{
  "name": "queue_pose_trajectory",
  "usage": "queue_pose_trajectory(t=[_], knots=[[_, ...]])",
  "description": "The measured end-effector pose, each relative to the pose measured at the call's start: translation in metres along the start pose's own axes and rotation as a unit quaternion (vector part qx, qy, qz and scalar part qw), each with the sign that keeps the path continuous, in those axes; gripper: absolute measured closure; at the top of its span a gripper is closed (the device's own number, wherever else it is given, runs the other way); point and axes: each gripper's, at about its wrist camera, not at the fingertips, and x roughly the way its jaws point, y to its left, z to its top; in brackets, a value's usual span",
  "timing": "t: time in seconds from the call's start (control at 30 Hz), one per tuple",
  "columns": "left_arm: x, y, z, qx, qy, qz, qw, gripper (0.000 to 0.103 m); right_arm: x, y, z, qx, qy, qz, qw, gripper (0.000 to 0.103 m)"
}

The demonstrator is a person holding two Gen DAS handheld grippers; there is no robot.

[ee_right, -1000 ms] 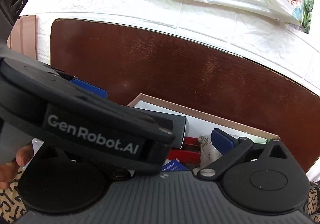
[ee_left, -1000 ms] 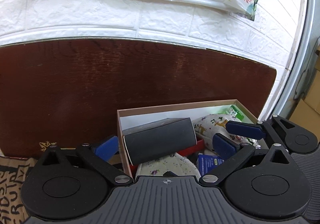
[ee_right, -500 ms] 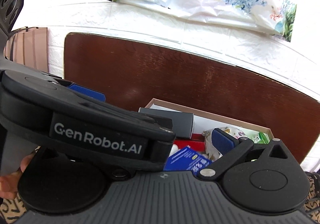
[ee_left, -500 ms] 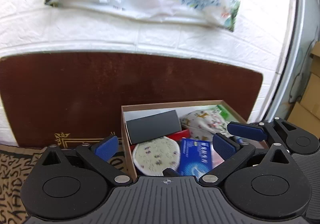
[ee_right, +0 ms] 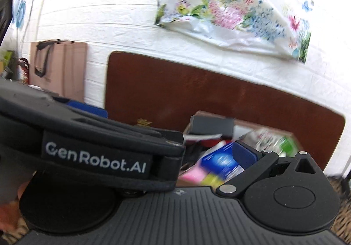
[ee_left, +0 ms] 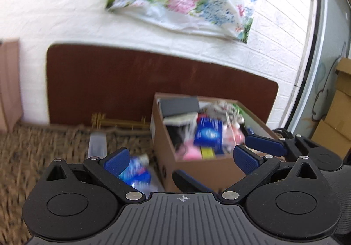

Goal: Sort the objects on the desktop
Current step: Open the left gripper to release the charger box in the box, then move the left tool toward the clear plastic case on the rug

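Brimming cardboard box (ee_left: 210,170) holding blue packet (ee_left: 208,135), dark case, left claw (ee_left: 178,158) spread wide, empty, right claw's spread unclear

brown box (ee_left: 210,170), blue packet (ee_left: 208,133) (blurred), floral bag (ee_left: 186,4)

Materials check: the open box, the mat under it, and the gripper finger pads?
Box: looks like brown cardboard, matte, with thin plain walls and folded edges. Mat: apparently woven fibre, coarse tan-and-dark texture, though blurred. Finger pads of the left gripper: probably rubber or soft plastic, matte blue with a fine ribbed surface.
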Motion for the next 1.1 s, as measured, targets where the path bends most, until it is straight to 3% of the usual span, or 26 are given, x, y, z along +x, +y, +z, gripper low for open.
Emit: queue_pose_trajectory(t=[0.17,0.37,0.73,0.87,1.1], knots=[[-0.013,0.017,-0.035,-0.038,0.024,0.003,0.9990,0.000,-0.014,0.031,-0.023,-0.009,0.003,0.001,1.000,0.000],[-0.004,0.032,-0.061,-0.045,0.061,0.009,0.9971,0.000,-0.009,0.052,-0.053,-0.007,0.033,0.013,0.999,0.000],[0.020,0.074,-0.054,-0.063,0.073,0.034,0.9947,0.001,0.028,0.057,-0.064,-0.001,0.067,0.026,0.997,0.001],[0.035,0.095,-0.047,-0.052,0.083,0.044,0.9943,0.006,0.046,0.064,-0.062,0.002,0.077,0.047,0.996,0.008],[0.066,0.129,-0.029,-0.037,0.092,0.054,0.9937,0.011,0.087,0.089,-0.060,-0.009,0.105,0.091,0.990,0.034]])
